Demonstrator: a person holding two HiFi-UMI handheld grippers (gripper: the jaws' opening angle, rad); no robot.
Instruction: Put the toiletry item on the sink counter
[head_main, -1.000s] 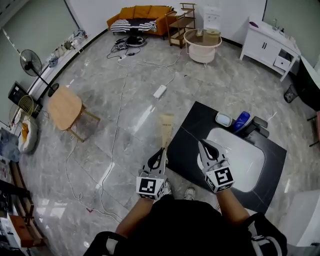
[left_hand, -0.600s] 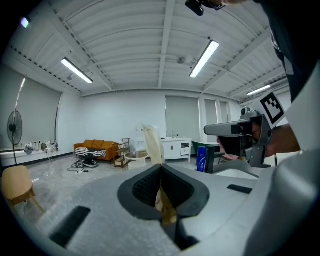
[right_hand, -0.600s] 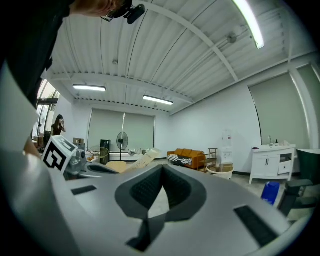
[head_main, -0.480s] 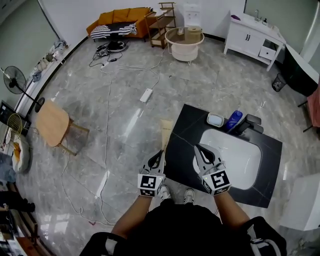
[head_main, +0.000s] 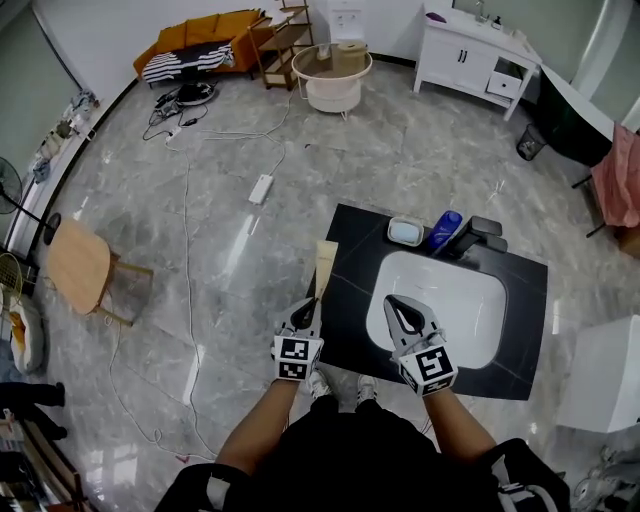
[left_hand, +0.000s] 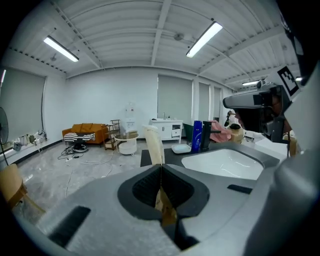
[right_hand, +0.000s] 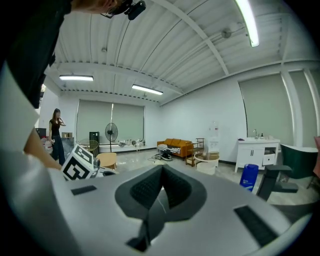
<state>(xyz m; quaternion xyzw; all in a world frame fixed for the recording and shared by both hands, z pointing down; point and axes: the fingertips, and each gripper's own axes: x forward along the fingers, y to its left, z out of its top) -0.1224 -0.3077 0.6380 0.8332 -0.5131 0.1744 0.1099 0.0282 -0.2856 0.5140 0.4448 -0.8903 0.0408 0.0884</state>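
My left gripper (head_main: 311, 301) is shut on the flat end of a cream toiletry tube (head_main: 325, 262), which points away from me along the left edge of the black sink counter (head_main: 355, 250). In the left gripper view the tube (left_hand: 154, 145) sticks up from between the closed jaws of that gripper (left_hand: 161, 168). The right gripper (head_main: 391, 301) hovers over the counter's front, at the near left rim of the white basin (head_main: 455, 305). Its jaws meet with nothing between them (right_hand: 162, 169).
At the counter's back stand a soap dish (head_main: 405, 231), a blue bottle (head_main: 443, 229) and a black faucet (head_main: 482, 232). A power strip (head_main: 261, 188) and cables lie on the floor. A wooden stool (head_main: 78, 268) stands at the left, a white box (head_main: 600, 372) at the right.
The head view has swung, so the counter sits more central and nearer. Both grippers keep their pose, with the tube still in the left one.
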